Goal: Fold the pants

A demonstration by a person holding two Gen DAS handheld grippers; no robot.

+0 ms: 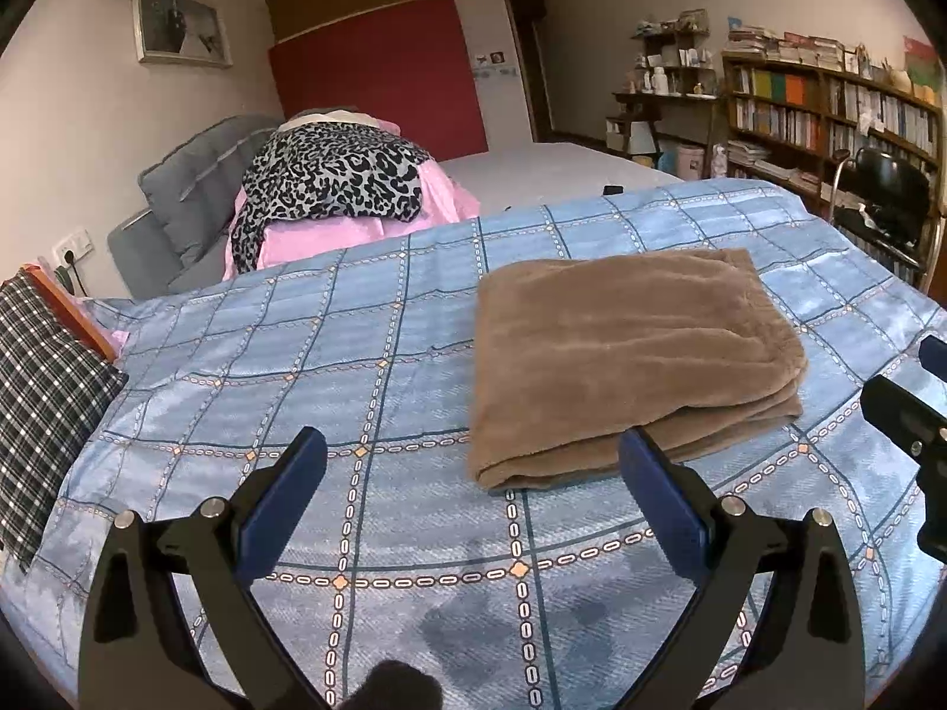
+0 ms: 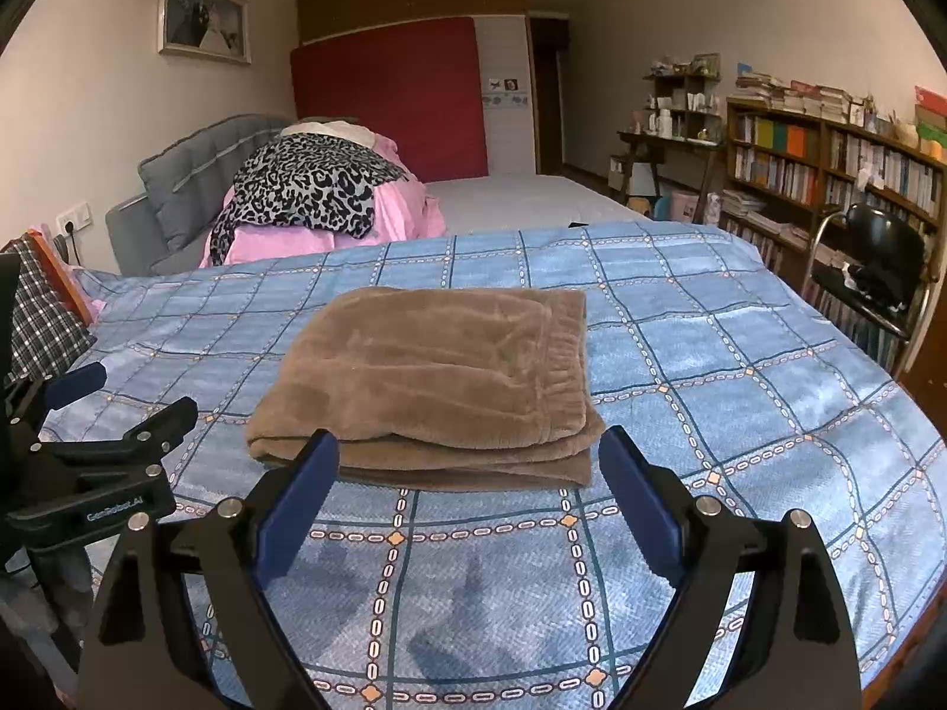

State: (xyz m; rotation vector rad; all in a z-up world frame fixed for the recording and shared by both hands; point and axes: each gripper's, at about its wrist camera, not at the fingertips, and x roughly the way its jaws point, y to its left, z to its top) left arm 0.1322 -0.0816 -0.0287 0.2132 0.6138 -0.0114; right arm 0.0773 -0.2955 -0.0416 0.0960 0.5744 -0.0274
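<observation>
Brown pants [image 2: 432,378] folded on the blue checked bedspread [image 2: 710,355], left gripper [image 1: 473,461] and right gripper [image 2: 467,461] just short of them, both spread wide, nothing gripped

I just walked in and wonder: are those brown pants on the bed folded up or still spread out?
Folded. The brown pants lie as a compact rectangle on the blue checked bedspread, several layers stacked at the near edge, no legs trailing out.

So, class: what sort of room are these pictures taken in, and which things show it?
Most likely a bedroom at home: a bed with a blue checked cover, a grey headboard, and bookshelves along the wall.
</observation>
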